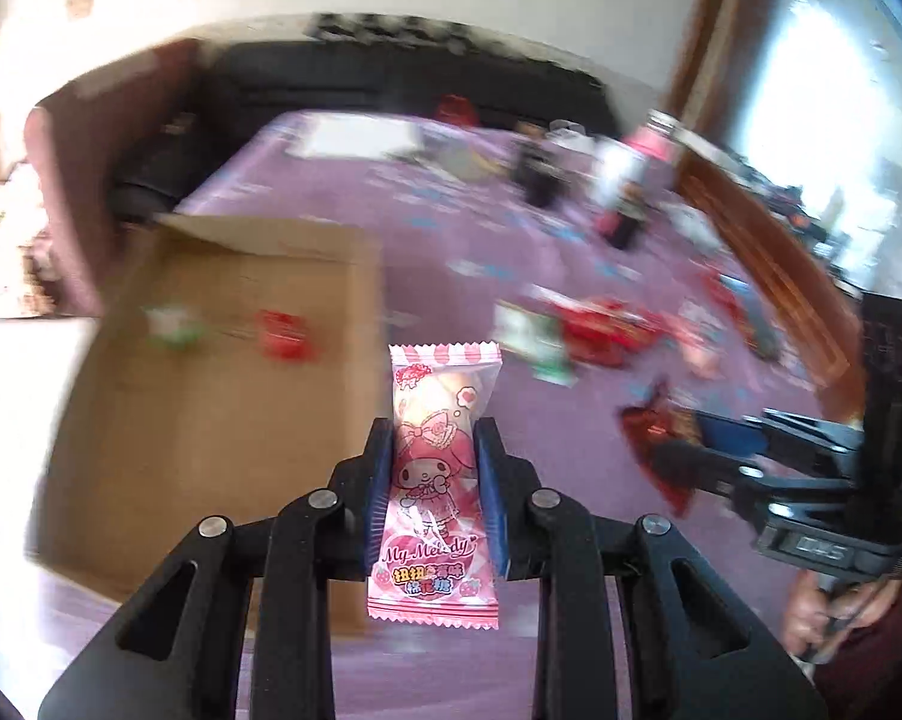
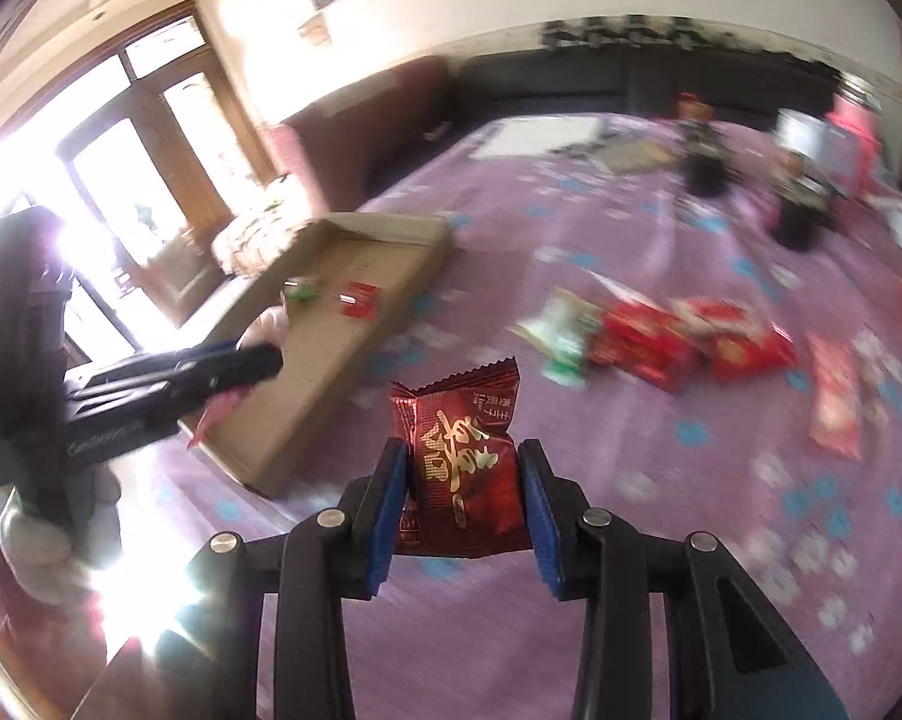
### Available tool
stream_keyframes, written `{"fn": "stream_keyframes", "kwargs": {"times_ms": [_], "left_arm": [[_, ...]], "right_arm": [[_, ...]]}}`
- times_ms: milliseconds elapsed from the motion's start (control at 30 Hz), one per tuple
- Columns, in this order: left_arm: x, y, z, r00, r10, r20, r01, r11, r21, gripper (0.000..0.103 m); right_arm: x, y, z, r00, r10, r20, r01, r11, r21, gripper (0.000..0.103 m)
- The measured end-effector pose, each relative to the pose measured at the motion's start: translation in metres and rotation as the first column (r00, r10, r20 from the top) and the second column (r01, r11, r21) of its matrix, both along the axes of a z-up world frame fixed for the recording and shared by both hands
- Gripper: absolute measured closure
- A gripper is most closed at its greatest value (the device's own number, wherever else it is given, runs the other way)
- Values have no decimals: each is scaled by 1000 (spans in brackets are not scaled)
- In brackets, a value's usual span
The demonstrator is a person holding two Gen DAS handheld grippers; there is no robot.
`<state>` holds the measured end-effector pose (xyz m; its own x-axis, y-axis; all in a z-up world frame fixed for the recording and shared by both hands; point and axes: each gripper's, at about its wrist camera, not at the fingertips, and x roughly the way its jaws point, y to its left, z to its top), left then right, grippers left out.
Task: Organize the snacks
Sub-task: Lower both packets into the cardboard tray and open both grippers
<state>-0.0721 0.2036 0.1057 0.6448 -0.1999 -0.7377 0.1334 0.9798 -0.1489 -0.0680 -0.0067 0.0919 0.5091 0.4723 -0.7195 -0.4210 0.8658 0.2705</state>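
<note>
Purple-clothed bench [image 2: 571, 570] with a dark sofa behind; heavy blur in both views, so fine detail not readable. Landmark: shallow cardboard box [image 1: 210, 390], open at the top, holding one green snack [image 1: 171, 324] and one red snack [image 1: 282, 339] toward its far side. Left tongs [image 1: 434, 429] narrow, clamped across the middle of a pink packet [image 1: 435, 480], held lengthwise at the near edge of the box and apparently off the cloth. Right tongs [image 2: 464, 447] narrow, clamped on a dark red packet [image 2: 457, 420], right of the box and clear of it. Loose snack pile [image 2: 649, 336] farther right of the box, still to sort. Likely faults from here: slip of a glossy, air-filled wrapper out of the pads under a fast swing; release short of the box wall, landing the packet on the cloth; a knock against the low wall, shifting the light box; collision of both tongs if brought over the box together. Judged remedy: slow down, cross the wall fully before opening, unload one side at a time.
</note>
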Motion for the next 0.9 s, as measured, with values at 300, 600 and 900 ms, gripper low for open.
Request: {"fn": "stream_keyframes", "kwargs": {"times_ms": [300,600,900], "left_arm": [[37,90,-25,977,208,-52,-201,974,105,79],[65,115,-54,958,262,-115,-251,962,104,78],[59,126,-47,954,284,-101,-279,959,55,72]], "right_arm": [[50,140,-6,982,183,-50,-184,983,-10,65],[78,211,-53,967,225,-120,-235,969,-79,66],[74,223,-63,968,239,-77,-246,963,-112,63]]}}
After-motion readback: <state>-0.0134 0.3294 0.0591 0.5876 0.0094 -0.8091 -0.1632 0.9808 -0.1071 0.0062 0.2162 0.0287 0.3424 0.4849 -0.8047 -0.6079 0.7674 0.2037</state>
